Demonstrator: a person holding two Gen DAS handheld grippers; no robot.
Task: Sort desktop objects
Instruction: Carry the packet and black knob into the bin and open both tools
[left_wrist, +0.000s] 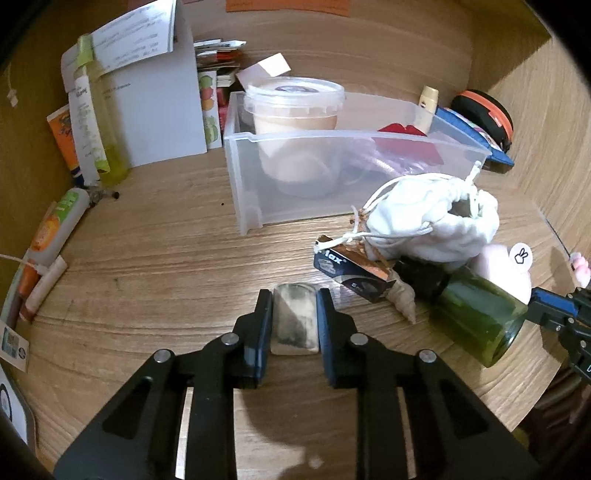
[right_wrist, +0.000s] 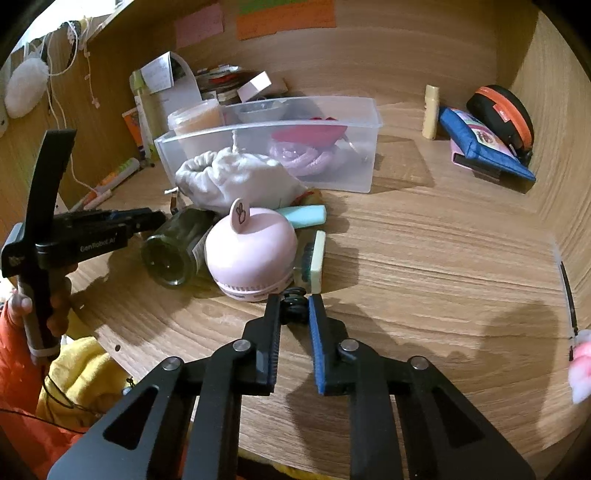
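Holding a silver block (left_wrist: 295, 319) at lower centre with your left gripper (left_wrist: 294, 295) and a black coil (right_wrist: 294, 306) with your right gripper (right_wrist: 294, 301), both clamped at pickup, you next lift each toward the clear bin (left_wrist: 354, 142) above.

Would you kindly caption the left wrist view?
Left gripper shut on a silver block before the clear bin.

**A wooden desk, crowded at the back and left**

The wooden desk (right_wrist: 424, 258) carries a clear plastic bin (right_wrist: 354, 147) near its middle. In front of the bin lie a white cloth pouch (right_wrist: 236, 177), a green glass jar (right_wrist: 173, 251) on its side and a pink dome-shaped gadget (right_wrist: 251, 251). A blue pouch (right_wrist: 484, 147) rests at the back right, and tubes (left_wrist: 55, 225) line the left edge.
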